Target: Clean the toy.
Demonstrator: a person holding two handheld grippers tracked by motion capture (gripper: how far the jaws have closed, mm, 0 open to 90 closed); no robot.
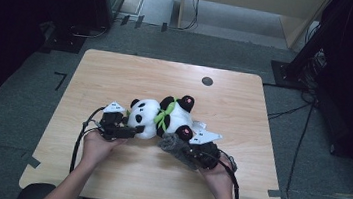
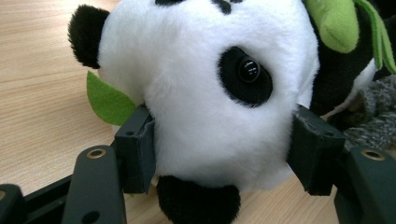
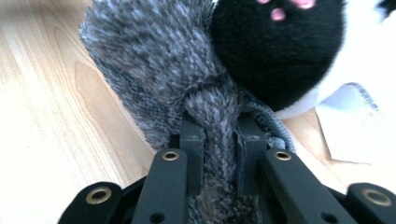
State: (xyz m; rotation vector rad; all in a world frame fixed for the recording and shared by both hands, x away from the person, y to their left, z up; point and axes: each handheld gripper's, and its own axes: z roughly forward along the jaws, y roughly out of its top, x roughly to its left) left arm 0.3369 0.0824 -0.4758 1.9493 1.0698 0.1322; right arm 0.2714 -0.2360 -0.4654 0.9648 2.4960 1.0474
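Note:
A black-and-white plush panda [image 1: 149, 112] lies on its side in the middle of the wooden table [image 1: 117, 72], with a green leaf strip [image 1: 163, 116] around its neck. My left gripper [image 1: 135, 131] is shut on the panda's white head [image 2: 205, 93], one pad pressing on each side. Against the panda's black foot [image 3: 280, 46] with pink pads lies a grey fuzzy knitted cloth [image 3: 149, 60]. My right gripper [image 3: 219, 140] is shut on a bunched fold of that cloth [image 1: 172, 144], near the table's front.
A white tag [image 3: 359, 121] lies flat on the table beside the panda's foot. A dark round hole [image 1: 207, 81] sits near the table's far edge. Bare wood stretches left, right and behind the panda. Grey floor and cables surround the table.

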